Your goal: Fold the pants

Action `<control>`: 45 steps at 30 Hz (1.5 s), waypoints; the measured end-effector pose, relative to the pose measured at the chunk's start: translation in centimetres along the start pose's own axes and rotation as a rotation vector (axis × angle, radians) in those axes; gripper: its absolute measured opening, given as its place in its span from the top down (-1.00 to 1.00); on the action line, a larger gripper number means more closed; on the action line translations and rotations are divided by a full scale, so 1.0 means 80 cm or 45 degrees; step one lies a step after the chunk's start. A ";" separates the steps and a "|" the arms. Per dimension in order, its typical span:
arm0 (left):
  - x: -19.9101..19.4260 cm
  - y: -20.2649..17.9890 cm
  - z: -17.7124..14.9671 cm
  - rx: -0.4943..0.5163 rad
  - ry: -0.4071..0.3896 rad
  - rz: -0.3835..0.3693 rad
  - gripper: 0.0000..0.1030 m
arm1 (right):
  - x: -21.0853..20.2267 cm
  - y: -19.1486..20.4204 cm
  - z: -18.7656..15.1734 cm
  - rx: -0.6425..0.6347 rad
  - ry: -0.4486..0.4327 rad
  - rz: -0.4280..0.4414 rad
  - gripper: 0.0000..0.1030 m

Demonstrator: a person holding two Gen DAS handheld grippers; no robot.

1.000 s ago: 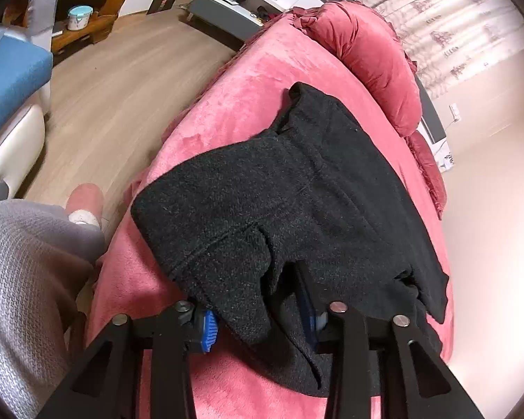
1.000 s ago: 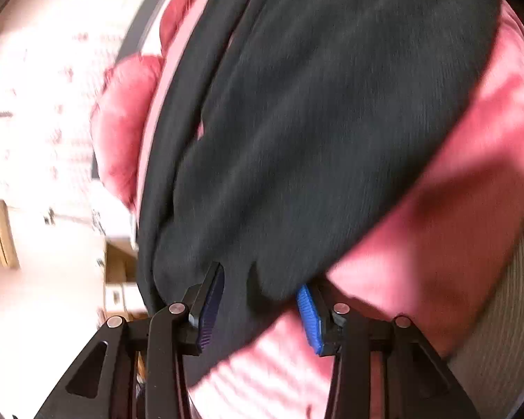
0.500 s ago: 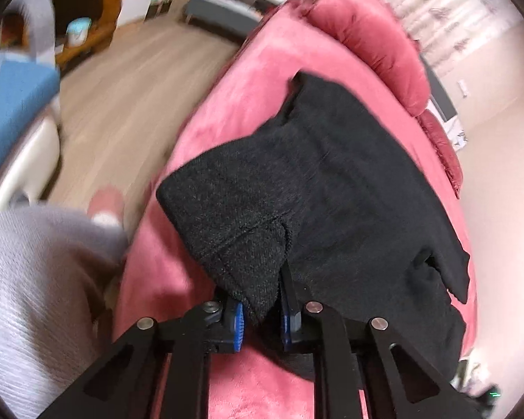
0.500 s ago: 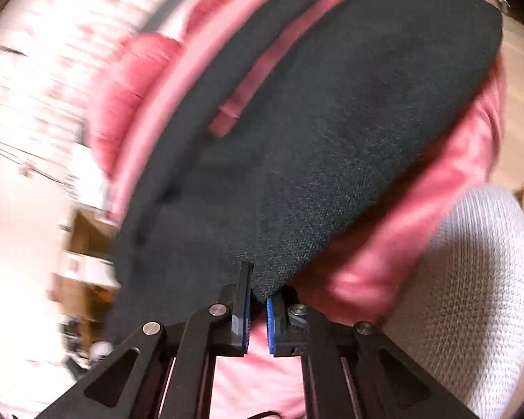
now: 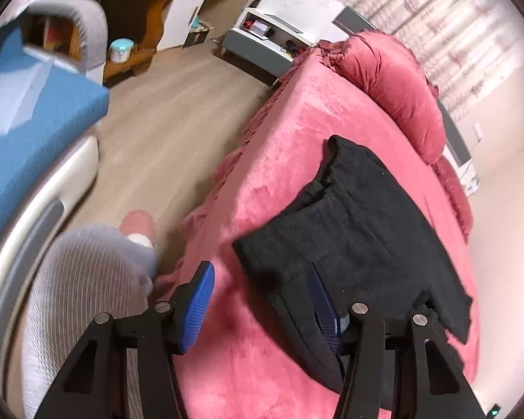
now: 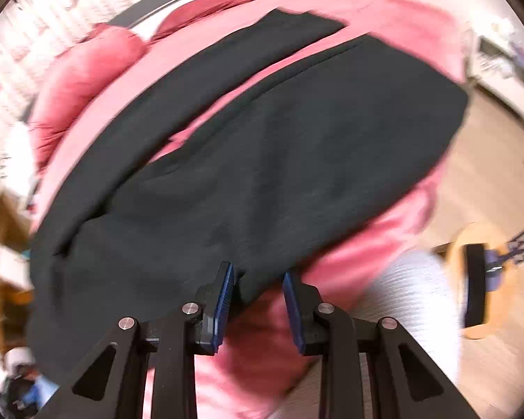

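Observation:
Black pants (image 5: 353, 237) lie folded on a pink bed cover (image 5: 297, 132). In the left wrist view my left gripper (image 5: 262, 296) is open, its blue pads (image 5: 197, 305) spread wide at the pants' near corner; the right pad is partly behind the cloth edge. In the right wrist view the pants (image 6: 262, 160) fill the middle. My right gripper (image 6: 258, 296) is open, with a point of the black cloth lying loose between its pads. The right view is blurred.
A red pillow (image 5: 394, 83) lies at the bed's head. Wooden floor (image 5: 178, 111) runs left of the bed, with a blue chair (image 5: 24, 132) and a white bedside unit (image 5: 283, 28). My grey-trousered leg (image 5: 87, 279) stands by the bed edge.
Both grippers were shut on pants corners half a second ago; now both have opened and let go. The pants lie folded flatter on the bed.

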State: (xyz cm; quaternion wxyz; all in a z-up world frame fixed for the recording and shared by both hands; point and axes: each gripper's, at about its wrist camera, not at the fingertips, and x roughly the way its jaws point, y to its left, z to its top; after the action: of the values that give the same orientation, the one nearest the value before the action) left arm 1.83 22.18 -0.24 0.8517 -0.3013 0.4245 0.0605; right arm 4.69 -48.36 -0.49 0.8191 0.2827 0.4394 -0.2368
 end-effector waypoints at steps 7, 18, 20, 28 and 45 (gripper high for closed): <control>0.033 -0.090 0.016 0.235 -0.015 -0.058 -0.40 | -0.018 -0.007 0.019 0.085 -0.162 -0.087 0.38; 0.148 -0.193 0.021 0.467 0.146 0.047 -0.47 | 0.051 0.046 0.039 -0.248 -0.039 0.126 0.25; 0.162 -0.201 0.029 0.457 0.134 0.059 -0.58 | 0.071 0.047 0.039 -0.256 0.000 0.104 0.19; 0.214 -0.234 0.031 0.652 -0.032 0.225 -0.97 | 0.091 0.073 0.028 -0.388 -0.095 0.087 -0.38; 0.246 -0.227 0.025 0.748 -0.091 0.222 -1.00 | 0.079 0.115 0.173 -0.427 -0.244 0.025 -0.43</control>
State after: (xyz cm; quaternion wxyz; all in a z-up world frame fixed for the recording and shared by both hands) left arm 22.19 5.57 -5.88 0.9084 -0.0023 0.4177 0.0185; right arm 21.83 -51.88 2.72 0.8951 0.1225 0.3900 -0.1780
